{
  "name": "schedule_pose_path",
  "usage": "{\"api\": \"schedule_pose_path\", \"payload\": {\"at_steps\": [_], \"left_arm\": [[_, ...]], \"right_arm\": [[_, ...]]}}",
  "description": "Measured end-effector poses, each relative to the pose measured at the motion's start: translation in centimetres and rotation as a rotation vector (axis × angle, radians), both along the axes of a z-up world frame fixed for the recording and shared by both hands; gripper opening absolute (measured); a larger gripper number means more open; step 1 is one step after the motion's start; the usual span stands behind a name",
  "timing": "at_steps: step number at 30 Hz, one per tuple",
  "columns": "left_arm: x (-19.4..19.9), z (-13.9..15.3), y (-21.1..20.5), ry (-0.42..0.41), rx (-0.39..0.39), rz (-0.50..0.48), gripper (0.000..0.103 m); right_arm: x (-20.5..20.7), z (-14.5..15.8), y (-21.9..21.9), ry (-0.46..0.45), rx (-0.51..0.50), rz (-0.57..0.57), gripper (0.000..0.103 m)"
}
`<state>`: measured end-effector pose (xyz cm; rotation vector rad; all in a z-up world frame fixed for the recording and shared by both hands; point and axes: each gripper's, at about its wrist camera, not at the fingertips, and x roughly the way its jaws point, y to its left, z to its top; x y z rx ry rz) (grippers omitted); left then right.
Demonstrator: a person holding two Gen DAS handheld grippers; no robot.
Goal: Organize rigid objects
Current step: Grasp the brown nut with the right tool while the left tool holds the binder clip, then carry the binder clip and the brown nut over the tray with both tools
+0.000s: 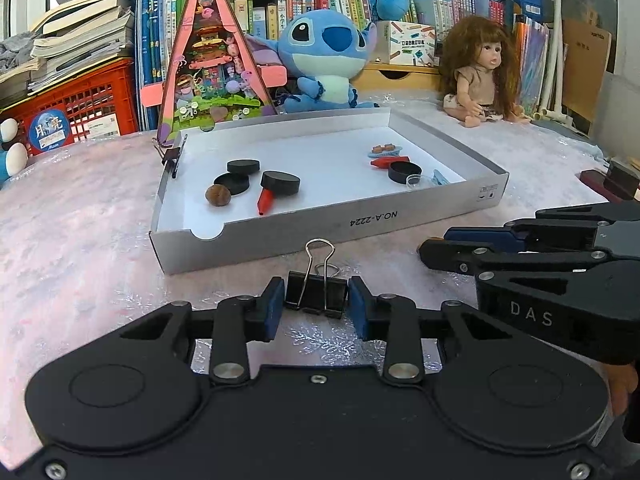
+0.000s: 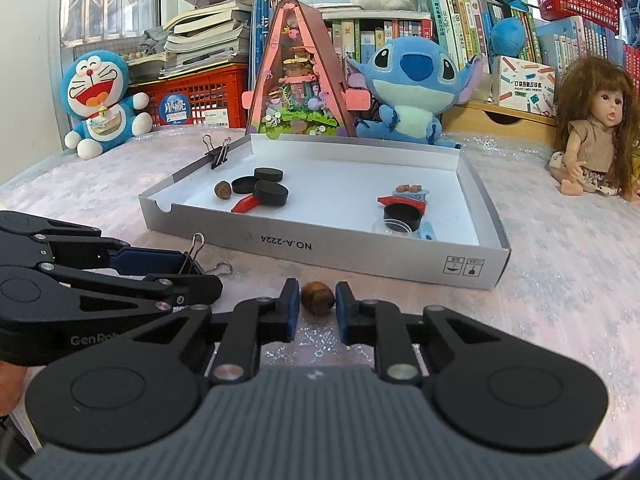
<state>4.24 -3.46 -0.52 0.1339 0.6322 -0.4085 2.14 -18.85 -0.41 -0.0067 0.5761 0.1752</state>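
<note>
I have a black binder clip point(image 1: 316, 294) between the blue pads of my left gripper point(image 1: 316, 308), its wire handles up, resting on the pink tabletop point(image 1: 80, 220) just in front of the near wall of the grey cardboard tray point(image 1: 320, 236); the pads sit against the clip's two sides, so I read the jaws as closed on it. My right gripper point(image 2: 317, 308) has a brown nut point(image 2: 318, 298) between its pads, also on the tabletop just short of the tray's near wall; the left pad touches the nut, a thin gap seems to show at the right pad, yet the jaws are drawn in about as far as they go, so I take it as gripped. Inside the tray, toward its left end, I see three black discs point(image 1: 244, 178), a second brown nut point(image 1: 218, 195) and a red piece point(image 1: 265, 201); toward the right end lie another black disc point(image 1: 405, 171) and small bits I cannot make out. A second binder clip point(image 2: 218, 154) is clamped on the tray's left wall near the far corner. Along the tabletop's far edge sit a blue plush point(image 1: 324, 60), a doll point(image 1: 478, 68) and a pink triangular toy house point(image 1: 212, 60).
</note>
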Motion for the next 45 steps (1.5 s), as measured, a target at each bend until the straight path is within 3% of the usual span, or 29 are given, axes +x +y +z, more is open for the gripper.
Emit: {"api": "schedule_pose_path", "payload": {"at_steps": [10, 12, 19, 21, 36, 45], "left_arm": [[0.2, 0.0, 0.2, -0.007, 0.005, 0.017, 0.032], [0.2, 0.1, 0.3, -0.008, 0.006, 0.017, 0.032], [0.2, 0.5, 0.4, -0.018, 0.0, 0.016, 0.032], [0.1, 0.7, 0.5, -0.023, -0.003, 0.017, 0.032], [0.3, 4.6, 0.9, -0.121, -0.04, 0.024, 0.032], [3.0, 5.1, 1.2, -0.105, -0.06, 0.072, 0.032]], "right_arm": [[0.0, 0.2, 0.0, -0.002, 0.008, -0.001, 0.023], [0.1, 0.2, 0.1, -0.003, 0.009, 0.004, 0.029], [0.7, 0.1, 0.4, 0.015, -0.001, 0.003, 0.032], [0.8, 0.0, 0.3, 0.029, 0.002, 0.003, 0.026], [0.5, 3.1, -1.1, -0.058, 0.026, -0.033, 0.026], [1.8, 3.7, -2.9, -0.064, 0.037, -0.104, 0.026]]}}
